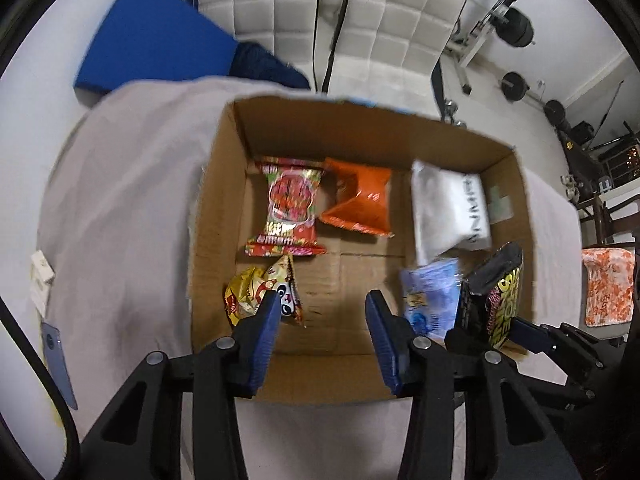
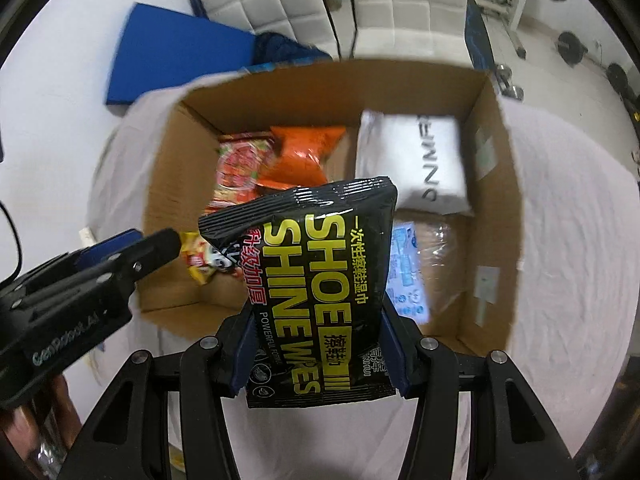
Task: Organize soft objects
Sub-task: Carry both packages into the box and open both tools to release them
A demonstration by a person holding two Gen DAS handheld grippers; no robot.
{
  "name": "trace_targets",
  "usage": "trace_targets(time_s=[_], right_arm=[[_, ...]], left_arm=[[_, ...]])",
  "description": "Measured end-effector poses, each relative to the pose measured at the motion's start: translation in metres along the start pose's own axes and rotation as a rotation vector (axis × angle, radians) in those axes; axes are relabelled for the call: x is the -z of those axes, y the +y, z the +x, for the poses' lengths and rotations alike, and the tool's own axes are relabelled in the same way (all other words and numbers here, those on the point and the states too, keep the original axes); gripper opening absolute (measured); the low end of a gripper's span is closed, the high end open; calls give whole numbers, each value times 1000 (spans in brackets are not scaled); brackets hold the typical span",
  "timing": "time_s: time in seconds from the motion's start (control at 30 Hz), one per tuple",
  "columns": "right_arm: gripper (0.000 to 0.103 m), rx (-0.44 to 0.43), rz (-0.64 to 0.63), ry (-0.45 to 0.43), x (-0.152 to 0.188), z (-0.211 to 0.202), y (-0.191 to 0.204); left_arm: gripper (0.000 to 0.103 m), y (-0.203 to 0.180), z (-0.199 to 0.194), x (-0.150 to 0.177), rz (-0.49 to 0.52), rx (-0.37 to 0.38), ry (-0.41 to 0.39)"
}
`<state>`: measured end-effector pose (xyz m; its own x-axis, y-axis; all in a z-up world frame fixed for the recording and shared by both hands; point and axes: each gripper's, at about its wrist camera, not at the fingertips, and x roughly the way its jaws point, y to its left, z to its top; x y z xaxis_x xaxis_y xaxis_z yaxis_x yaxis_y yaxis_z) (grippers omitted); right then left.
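An open cardboard box (image 1: 224, 208) sits on a cloth-covered table. Inside lie a red snack bag (image 1: 290, 204), an orange bag (image 1: 362, 202), a white pouch (image 1: 448, 212), a yellow snack bag (image 1: 256, 296) and a light blue pack (image 1: 434, 300). My left gripper (image 1: 322, 312) is open and empty over the box's near edge. My right gripper (image 2: 318, 328) is shut on a black shoe shine wipes pack (image 2: 316, 280) and holds it above the box's near side; the pack also shows in the left wrist view (image 1: 496, 296).
A grey cloth (image 1: 120, 200) covers the table. Two white padded chairs (image 1: 280, 12) and a blue mat (image 1: 152, 36) stand behind it. Gym weights (image 1: 516, 28) are at the far right. A phone (image 1: 58, 360) lies at the left edge.
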<state>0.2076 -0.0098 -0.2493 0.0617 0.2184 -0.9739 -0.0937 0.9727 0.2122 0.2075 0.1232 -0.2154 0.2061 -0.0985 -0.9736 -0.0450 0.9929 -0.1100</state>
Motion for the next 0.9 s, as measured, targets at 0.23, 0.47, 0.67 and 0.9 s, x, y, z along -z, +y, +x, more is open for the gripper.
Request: trace_targets(time_s=[0.23,0.47,0.67,0.9], right_arm=[[56,-13,49,69,-17,60,-4],[58,-34,55,120,-25,96,-2],[91,3,55,122,-29,98,-6],[92,89,22,78,-25,72,-14]], left_arm=[[41,24,65,-5,-43,-7,110],[42,37,92,-9,-41,-10,154],[49,44,89,-12,-58,-27,148],[53,39,64,-11,-16,-79,89]])
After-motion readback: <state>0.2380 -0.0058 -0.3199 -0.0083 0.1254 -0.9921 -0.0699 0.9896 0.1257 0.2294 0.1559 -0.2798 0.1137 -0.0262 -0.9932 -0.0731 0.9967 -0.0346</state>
